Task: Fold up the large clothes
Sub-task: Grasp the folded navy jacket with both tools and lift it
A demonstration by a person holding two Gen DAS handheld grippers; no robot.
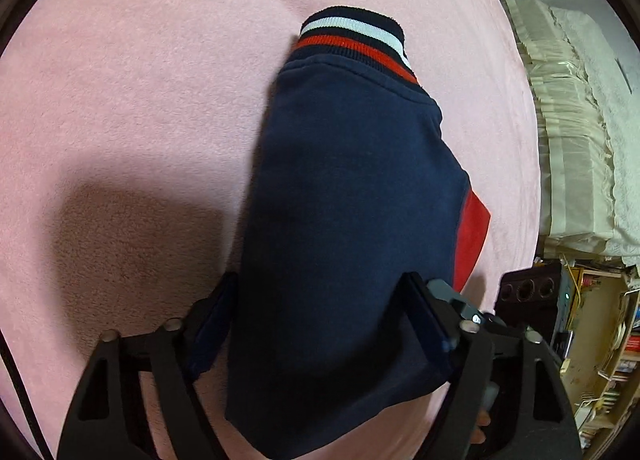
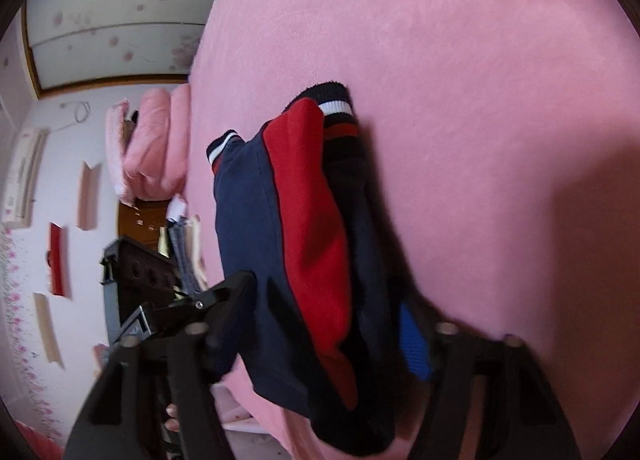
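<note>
A navy and red sweatshirt point(image 1: 344, 188) with a striped navy, white and red ribbed band point(image 1: 352, 34) hangs over the pink bed cover point(image 1: 132, 100). My left gripper point(image 1: 320, 316) has its fingers on either side of the cloth's upper part and holds it. In the right wrist view the same sweatshirt point(image 2: 308, 244) hangs folded, its red panel outward, with striped cuffs point(image 2: 336, 108) at the far end. My right gripper point(image 2: 332, 324) is closed on its near part. The fingertips are partly hidden by cloth.
The pink bed cover fills both views. A white lace curtain point(image 1: 580, 120) and cluttered shelves point(image 1: 600, 340) are at the right. A folded pink quilt point(image 2: 152, 148), a dark speaker point(image 2: 140, 272) and a floral wardrobe point(image 2: 120, 20) are at the left.
</note>
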